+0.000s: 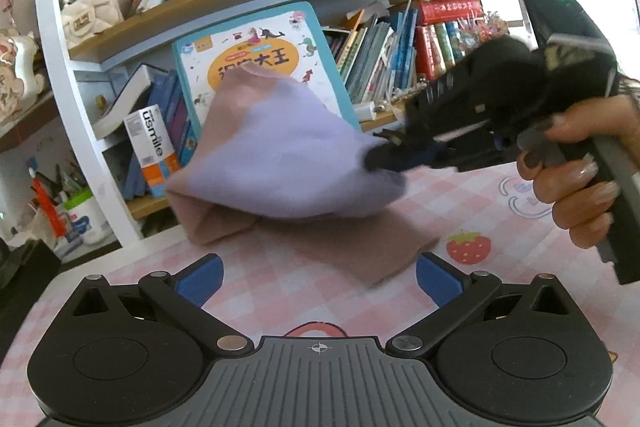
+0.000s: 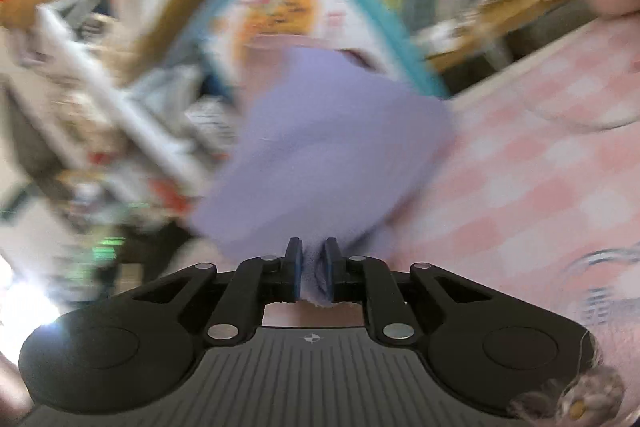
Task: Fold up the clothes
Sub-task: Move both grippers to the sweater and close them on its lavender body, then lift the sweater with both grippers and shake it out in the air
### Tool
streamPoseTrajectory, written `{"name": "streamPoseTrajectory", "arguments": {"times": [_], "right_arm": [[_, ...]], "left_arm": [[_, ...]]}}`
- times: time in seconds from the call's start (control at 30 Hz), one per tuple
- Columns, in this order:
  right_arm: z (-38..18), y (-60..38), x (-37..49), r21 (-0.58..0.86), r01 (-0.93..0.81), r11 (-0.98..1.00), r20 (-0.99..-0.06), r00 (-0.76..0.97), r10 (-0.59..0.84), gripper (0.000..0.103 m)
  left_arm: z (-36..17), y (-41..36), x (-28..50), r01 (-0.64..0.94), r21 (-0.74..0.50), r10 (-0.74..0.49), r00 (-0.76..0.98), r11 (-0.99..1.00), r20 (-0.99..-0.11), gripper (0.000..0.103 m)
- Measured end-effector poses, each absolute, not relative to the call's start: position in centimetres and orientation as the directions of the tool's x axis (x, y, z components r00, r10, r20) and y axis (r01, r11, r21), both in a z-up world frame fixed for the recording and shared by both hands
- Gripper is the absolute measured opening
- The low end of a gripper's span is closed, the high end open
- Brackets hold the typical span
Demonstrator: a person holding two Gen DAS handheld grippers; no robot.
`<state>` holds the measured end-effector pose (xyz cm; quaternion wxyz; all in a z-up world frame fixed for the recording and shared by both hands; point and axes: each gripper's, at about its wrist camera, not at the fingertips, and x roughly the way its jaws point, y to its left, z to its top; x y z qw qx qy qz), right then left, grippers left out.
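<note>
Garment (image 2: 328,147) corner pinched in right hand-held gripper (image 2: 313,269), apparently lifted; left hand-held gripper (image 1: 318,281) spread wide.

Left black two-finger gripper with blue pads (image 1: 318,279) spread wide, holding nothing; right black gripper (image 2: 312,273) clamped tight, squeezed by bare hand (image 1: 580,175).

In the left wrist view, a white, orange and blue box (image 1: 154,151) standing on the lower shelf at about nine o'clock carries the brand "usmile" running up its side. Near twelve o'clock, a teal-edged children's book (image 1: 256,63) leaning on the shelf shows large Chinese characters ending in "大王" on an orange oval. The right wrist view is too blurred to read.
</note>
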<state>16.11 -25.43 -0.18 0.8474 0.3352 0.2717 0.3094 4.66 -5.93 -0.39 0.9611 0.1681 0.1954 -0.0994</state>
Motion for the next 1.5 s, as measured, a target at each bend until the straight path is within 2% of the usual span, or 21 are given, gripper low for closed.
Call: {"name": "streamPoseTrajectory", "arguments": {"times": [0.07,0.13,0.2,0.3,0.4,0.47,0.57,0.6,0.67,0.7,0.73,0.8,0.9,0.93,1.0,1.13,1.27,1.3,1.33,1.37,1.5], "right_arm": [[0.0,-24.8,15.9,0.784,-0.425,0.452,-0.153,0.573,0.805,0.001],[0.6,-24.0,15.4,0.798,-0.490,0.350,-0.070,0.502,0.862,0.000],[1.5,-23.3,14.8,0.781,-0.527,0.335,-0.052,0.480,0.876,0.000],[2.1,-22.9,14.5,0.761,-0.502,0.410,-0.114,0.519,0.847,0.001],[1.5,-23.4,14.9,0.727,-0.409,0.551,-0.235,0.606,0.760,0.004],[0.9,-23.7,15.4,0.713,-0.344,0.611,-0.298,0.641,0.708,0.004],[-0.9,-24.2,16.0,0.723,-0.272,0.635,-0.351,0.647,0.677,0.004],[-1.2,-24.2,16.2,0.720,-0.253,0.646,-0.367,0.652,0.664,0.007],[-1.6,-24.5,16.3,0.719,-0.226,0.657,-0.384,0.660,0.646,0.027],[-1.7,-24.6,16.2,0.724,-0.218,0.655,-0.383,0.663,0.644,0.047],[-1.8,-24.7,16.2,0.729,-0.209,0.652,-0.382,0.665,0.641,0.051],[-2.0,-25.0,16.2,0.740,-0.191,0.645,-0.381,0.671,0.636,0.053],[-2.0,-25.1,16.1,0.747,-0.188,0.638,-0.380,0.667,0.641,0.056],[-2.0,-25.0,16.1,0.753,-0.191,0.630,-0.375,0.662,0.649,0.057],[-1.9,-25.0,16.1,0.768,-0.198,0.609,-0.362,0.650,0.668,0.058],[-2.2,-24.8,16.3,0.830,-0.208,0.518,-0.300,0.617,0.728,0.062],[-2.6,-25.2,16.3,0.885,-0.191,0.423,-0.227,0.618,0.753,0.060],[-2.6,-25.4,16.2,0.893,-0.189,0.409,-0.212,0.623,0.753,0.049],[-2.5,-25.4,16.2,0.898,-0.194,0.396,-0.199,0.625,0.755,0.031],[-2.4,-25.4,16.2,0.901,-0.200,0.385,-0.185,0.625,0.758,0.027],[-2.3,-25.5,16.0,0.911,-0.191,0.364,-0.165,0.641,0.749,0.026]], "left_arm": [[-0.5,-6.0,4.6,0.257,0.282,-0.127,0.904,0.924,-0.407,0.103],[-0.6,-6.1,4.6,0.254,0.286,-0.124,0.907,0.924,-0.402,0.101],[-0.5,-6.2,4.8,0.239,0.285,-0.116,0.914,0.928,-0.389,0.100],[-0.7,-6.2,5.5,0.220,0.289,-0.094,0.914,0.932,-0.394,0.096],[-0.9,-6.6,6.1,0.216,0.323,-0.075,0.915,0.921,-0.397,0.095],[-1.3,-7.0,6.6,0.222,0.352,-0.066,0.913,0.909,-0.403,0.088],[-1.8,-7.2,8.0,0.191,0.392,-0.013,0.910,0.900,-0.415,0.054],[-1.9,-7.2,8.5,0.192,0.382,-0.012,0.904,0.904,-0.426,0.051],[-2.1,-7.1,9.4,0.194,0.366,-0.010,0.894,0.910,-0.448,0.051],[-2.4,-7.3,9.8,0.198,0.379,-0.003,0.889,0.904,-0.457,0.052],[-2.6,-7.5,10.3,0.202,0.392,0.004,0.885,0.897,-0.466,0.052],[-2.7,-7.4,11.0,0.212,0.391,-0.003,0.882,0.896,-0.472,0.051],[-1.3,-5.6,12.0,0.204,0.234,-0.072,0.879,0.951,-0.472,0.012],[-0.6,-4.9,12.1,0.196,0.166,-0.099,0.881,0.966,-0.463,0.009],[1.5,-3.7,11.1,0.155,0.100,-0.110,0.928,0.983,-0.355,0.008],[4.6,-3.6,8.2,0.153,0.141,-0.122,0.971,0.978,-0.205,0.008],[5.1,-3.8,6.1,0.201,0.170,-0.164,0.964,0.965,-0.208,0.008],[4.8,-3.8,5.9,0.207,0.179,-0.167,0.962,0.962,-0.218,0.008],[4.5,-3.8,6.0,0.209,0.193,-0.162,0.959,0.959,-0.234,0.008],[4.1,-3.8,6.0,0.209,0.207,-0.156,0.956,0.956,-0.248,0.008],[3.2,-3.3,6.0,0.195,0.198,-0.137,0.952,0.961,-0.273,0.008]]}}
